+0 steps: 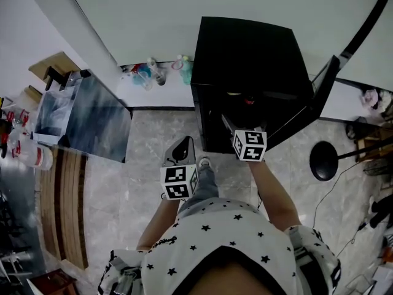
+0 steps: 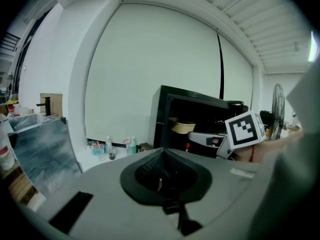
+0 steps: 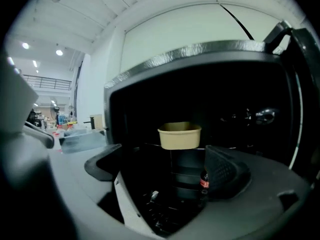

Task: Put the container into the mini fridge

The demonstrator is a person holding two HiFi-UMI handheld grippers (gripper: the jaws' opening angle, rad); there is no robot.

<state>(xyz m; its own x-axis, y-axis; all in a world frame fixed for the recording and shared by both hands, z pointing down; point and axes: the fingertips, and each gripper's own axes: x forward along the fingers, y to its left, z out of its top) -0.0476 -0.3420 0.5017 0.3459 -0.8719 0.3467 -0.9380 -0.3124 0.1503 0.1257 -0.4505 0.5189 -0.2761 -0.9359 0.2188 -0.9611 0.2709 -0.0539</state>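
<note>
Step in hand: placement, near its end by my reading.

- Container (beige tub, upright) sits on a shelf inside the mini fridge, toward the far side of the cavity.
- Right gripper: jaws wide apart, nothing between them. The tub stands beyond the pads and touches neither.
- Below the shelf is a small bottle with a red label, just beside the right pad in the right gripper view.
- Left gripper: pads pressed together, empty, held near the person's body and left of the fridge front.
- Fridge door stands open to the right.

Next move, as judged: draw the right gripper straight back toward the near side, clear of shelf and bottle. The door could then be shut, though the task sentence does not ask for that.
</note>
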